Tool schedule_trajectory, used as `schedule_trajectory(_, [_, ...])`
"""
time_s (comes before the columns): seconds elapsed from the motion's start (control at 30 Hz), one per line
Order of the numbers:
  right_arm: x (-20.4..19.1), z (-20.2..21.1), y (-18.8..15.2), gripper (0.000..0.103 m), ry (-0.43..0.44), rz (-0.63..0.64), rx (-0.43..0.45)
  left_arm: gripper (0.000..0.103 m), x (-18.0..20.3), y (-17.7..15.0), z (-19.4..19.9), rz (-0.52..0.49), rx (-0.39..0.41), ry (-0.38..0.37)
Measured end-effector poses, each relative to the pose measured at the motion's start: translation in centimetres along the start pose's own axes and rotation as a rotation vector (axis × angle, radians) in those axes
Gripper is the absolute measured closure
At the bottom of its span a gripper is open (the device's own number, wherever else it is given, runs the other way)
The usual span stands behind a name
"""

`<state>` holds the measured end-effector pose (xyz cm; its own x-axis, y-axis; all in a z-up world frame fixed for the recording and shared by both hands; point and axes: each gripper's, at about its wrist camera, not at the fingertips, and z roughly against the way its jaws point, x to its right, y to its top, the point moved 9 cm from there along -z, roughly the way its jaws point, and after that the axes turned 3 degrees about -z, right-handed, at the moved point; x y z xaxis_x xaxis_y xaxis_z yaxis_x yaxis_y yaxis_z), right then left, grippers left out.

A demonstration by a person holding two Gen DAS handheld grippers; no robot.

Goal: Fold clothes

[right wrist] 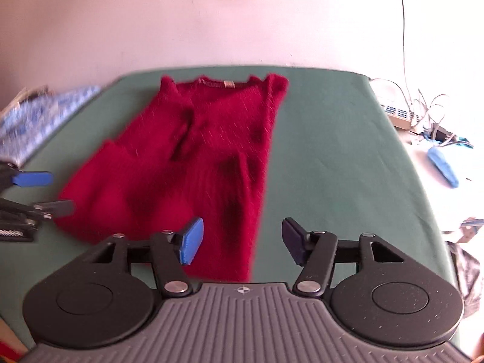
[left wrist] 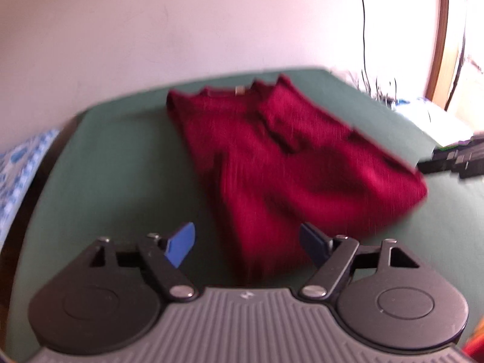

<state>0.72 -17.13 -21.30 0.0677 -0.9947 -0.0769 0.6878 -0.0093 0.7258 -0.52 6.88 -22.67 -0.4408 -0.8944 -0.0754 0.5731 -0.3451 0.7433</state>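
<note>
A dark red knit sweater lies partly folded on the green table, collar at the far side, sleeves folded over the body. It also shows in the right wrist view. My left gripper is open and empty, hovering above the sweater's near hem. My right gripper is open and empty above the sweater's near right edge. The left gripper's fingertips show at the left edge of the right wrist view, open, beside the sweater's left side.
A pale wall stands behind the table. A blue patterned cloth lies off the left edge. Cables and a power strip and a blue object lie on a white surface to the right. Green table surface lies right of the sweater.
</note>
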Motion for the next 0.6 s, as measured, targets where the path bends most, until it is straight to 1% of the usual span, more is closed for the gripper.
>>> schedule_trajectory(0.1, [0.3,0.4,-1.7,0.044,0.012,0.031,-0.044,0.027,0.1,-1.9,0.6,0.003,-0.040,-0.009])
schedule_trajectory(0.17, [0.0,0.5,-2.4,0.044,0.024,0.060,-0.059,0.026,0.2,-2.2,0.6,0.011,-0.041,-0.020])
schedule_trajectory(0.23, [-0.6,0.1,-2.7,0.044,0.021,0.115,-0.074,0.027,0.5,-2.2,0.2,-0.024,-0.037,-0.004])
schedule_trajectory(0.33, [-1.9,-0.5,-3.1,0.044,0.023,0.231,-0.082,0.027,1.1,-2.2,-0.1,-0.091,-0.037,-0.002])
schedule_trajectory(0.43, [-2.3,-0.9,-3.7,0.044,0.040,0.276,-0.094,0.029,1.4,-2.2,-0.7,-0.127,-0.046,0.001])
schedule_trajectory(0.57, [-2.3,-1.3,-4.1,0.045,0.054,0.262,-0.098,0.046,0.9,-2.5,-1.7,-0.051,-0.081,-0.019])
schedule_trajectory(0.6, [-2.3,-1.4,-4.1,0.045,0.060,0.251,-0.102,0.045,0.7,-2.5,-1.8,-0.029,-0.090,-0.028])
